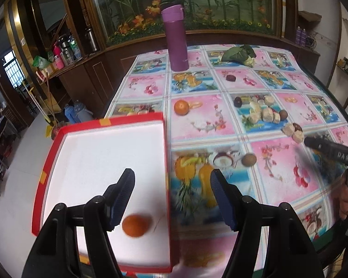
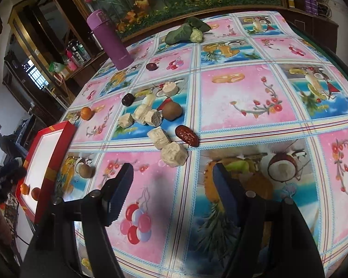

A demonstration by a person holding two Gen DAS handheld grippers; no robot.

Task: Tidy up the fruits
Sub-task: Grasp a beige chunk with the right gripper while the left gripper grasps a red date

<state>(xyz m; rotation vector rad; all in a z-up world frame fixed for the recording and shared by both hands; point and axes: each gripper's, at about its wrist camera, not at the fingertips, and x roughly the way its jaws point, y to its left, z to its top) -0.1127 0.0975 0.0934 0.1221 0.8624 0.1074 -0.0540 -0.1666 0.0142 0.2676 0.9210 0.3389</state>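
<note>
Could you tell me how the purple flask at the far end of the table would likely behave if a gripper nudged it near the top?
The purple flask stands upright, tall and narrow on a small base, so a high push would probably tip it. Its smooth, rigid-looking wall may slip between the jaws. Once down, its round body would likely roll.

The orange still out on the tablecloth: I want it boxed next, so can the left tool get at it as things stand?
Probably yes. The left tool is open and empty, and the orange sits alone beyond the red box corner, with nothing touching it or lying across the way.
</note>
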